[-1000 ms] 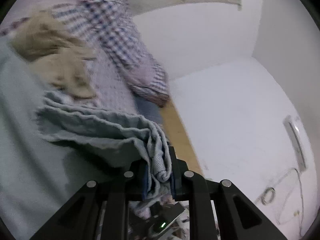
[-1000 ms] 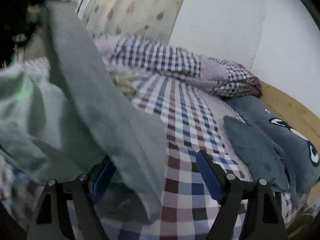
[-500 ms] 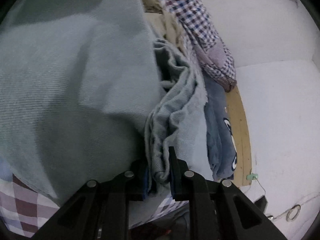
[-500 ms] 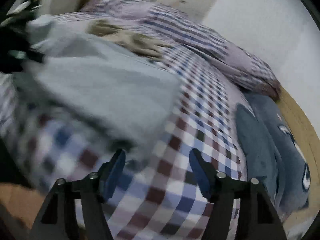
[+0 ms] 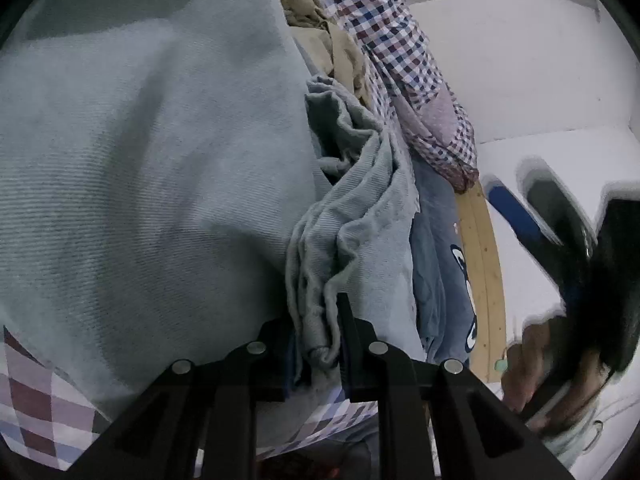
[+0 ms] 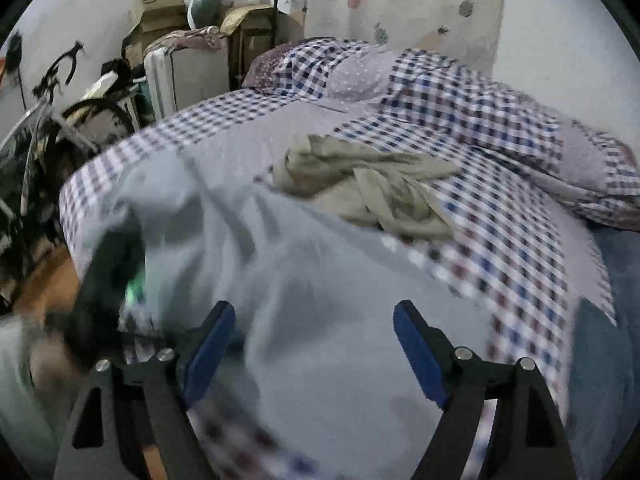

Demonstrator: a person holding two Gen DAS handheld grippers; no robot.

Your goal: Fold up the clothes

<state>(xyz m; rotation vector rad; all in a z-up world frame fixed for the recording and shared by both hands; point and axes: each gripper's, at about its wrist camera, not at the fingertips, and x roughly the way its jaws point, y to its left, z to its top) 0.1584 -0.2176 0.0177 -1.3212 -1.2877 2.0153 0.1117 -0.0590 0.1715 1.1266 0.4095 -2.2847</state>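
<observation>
Two grippers work over one bed (image 6: pixel 520 216), which carries everything here & gives a broad flat base for folding. Its checked cover lies rumpled w/ a checked quilt (image 6: pixel 500 120) heaped toward the wall.

Biggest task item: the pale grey-blue garment (image 6: pixel 320 280), spread across the near part of the bed, prob. laid out flat so an edge can be brought over. Left gripper (image 5: pixel 320 344) has its jaws clamped tight on a bunched edge of that garment, cloth gathered in pleats between them, so it's held as a handle for lifting or dragging the fabric. Right gripper (image 6: pixel 312 344) hovers over the same garment w/ jaws wide, nothing in them; its view is motion-blurred.

Beyond it a beige garment (image 6: pixel 368 184) lies crumpled, not folded. At the bed's right edge sits a blue printed garment (image 5: pixel 440 248), looking flat & stacked, poss. folded.

Containers: cardboard boxes (image 6: pixel 160 4) stand off in the room's far corner; contents can't be seen.
</observation>
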